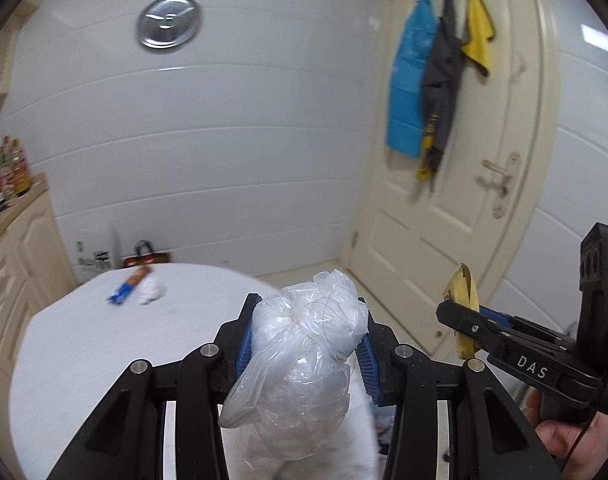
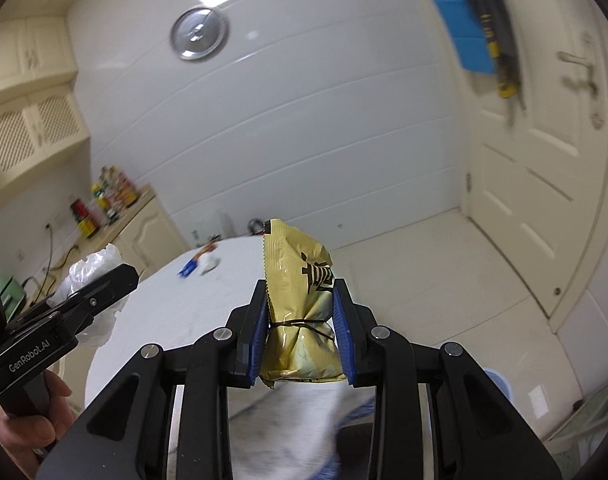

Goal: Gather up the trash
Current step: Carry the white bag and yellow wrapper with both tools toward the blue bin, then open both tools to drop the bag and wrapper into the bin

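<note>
Both fingers clamped: left gripper (image 1: 306,340) w/ plastic bag (image 1: 304,364) betw. pads, right gripper (image 2: 302,332) w/ gold wrapper (image 2: 300,312).

Crinkled, translucent plastic bag (image 1: 304,364), faintly glossy. Shiny gold foil wrapper (image 2: 302,312), creased. Matt black plastic on left gripper (image 1: 306,336) and right gripper (image 2: 302,334), ribbed blue pads (image 2: 341,334). Matt white table (image 1: 104,344). Polished metal disc (image 1: 169,21) on glossy wall panels (image 1: 224,152).
</note>
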Motion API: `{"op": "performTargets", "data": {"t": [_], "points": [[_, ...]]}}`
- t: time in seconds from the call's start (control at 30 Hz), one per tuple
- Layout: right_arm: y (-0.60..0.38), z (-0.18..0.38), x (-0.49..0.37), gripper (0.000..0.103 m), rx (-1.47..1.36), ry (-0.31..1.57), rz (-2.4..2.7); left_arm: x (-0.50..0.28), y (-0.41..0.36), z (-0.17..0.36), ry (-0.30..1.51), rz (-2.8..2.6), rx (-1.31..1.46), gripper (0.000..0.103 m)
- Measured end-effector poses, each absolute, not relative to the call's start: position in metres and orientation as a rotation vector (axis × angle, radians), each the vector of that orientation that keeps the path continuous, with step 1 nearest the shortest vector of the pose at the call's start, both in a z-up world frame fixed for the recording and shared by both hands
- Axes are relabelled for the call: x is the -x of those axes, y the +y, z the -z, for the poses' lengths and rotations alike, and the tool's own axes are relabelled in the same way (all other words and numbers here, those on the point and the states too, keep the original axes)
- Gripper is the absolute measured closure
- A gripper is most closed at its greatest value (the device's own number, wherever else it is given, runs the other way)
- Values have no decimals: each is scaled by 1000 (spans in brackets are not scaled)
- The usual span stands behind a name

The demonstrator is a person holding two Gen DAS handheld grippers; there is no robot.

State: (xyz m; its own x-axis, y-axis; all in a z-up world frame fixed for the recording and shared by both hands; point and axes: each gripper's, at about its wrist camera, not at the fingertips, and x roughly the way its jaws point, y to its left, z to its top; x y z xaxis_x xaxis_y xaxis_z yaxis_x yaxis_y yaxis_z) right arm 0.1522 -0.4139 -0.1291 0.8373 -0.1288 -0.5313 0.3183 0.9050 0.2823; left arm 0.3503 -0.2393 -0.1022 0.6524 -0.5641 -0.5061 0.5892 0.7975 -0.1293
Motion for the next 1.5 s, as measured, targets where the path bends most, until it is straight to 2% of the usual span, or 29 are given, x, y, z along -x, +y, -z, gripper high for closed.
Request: {"op": "performTargets", "data": {"t": [0.4, 0.67, 1.2, 1.3, 1.37, 1.4, 1.43, 1.47, 1.5], "points": [[-516, 144, -76, 73, -457, 527, 490, -356, -334, 125, 625, 852, -85, 63], [-569, 189, -57, 73, -542, 598, 591, -399, -376, 152, 731, 963, -154, 63], [-629, 280, -52, 73, -692, 763, 646, -464, -539, 218, 987, 1053, -278, 63], [-639, 294, -51, 70, -727, 785, 659, -475, -569, 230, 1025, 1039, -297, 61], [-644, 300, -50, 68, -749, 795, 662, -484, -585, 237, 1066, 1014, -304, 57], [-646, 303, -48, 65, -761, 798, 669, -489, -592, 240, 1073, 1002, -319, 49], [-647, 304, -48, 56, -767, 799, 678, -493, -597, 242, 1071, 988, -331, 37], [-648, 304, -46, 48, -768, 797, 684, -496, -599, 241, 1062, 977, -333, 33], [-648, 304, -45, 44, -768, 791, 689, -498, -598, 241, 1050, 963, -334, 23]]}}
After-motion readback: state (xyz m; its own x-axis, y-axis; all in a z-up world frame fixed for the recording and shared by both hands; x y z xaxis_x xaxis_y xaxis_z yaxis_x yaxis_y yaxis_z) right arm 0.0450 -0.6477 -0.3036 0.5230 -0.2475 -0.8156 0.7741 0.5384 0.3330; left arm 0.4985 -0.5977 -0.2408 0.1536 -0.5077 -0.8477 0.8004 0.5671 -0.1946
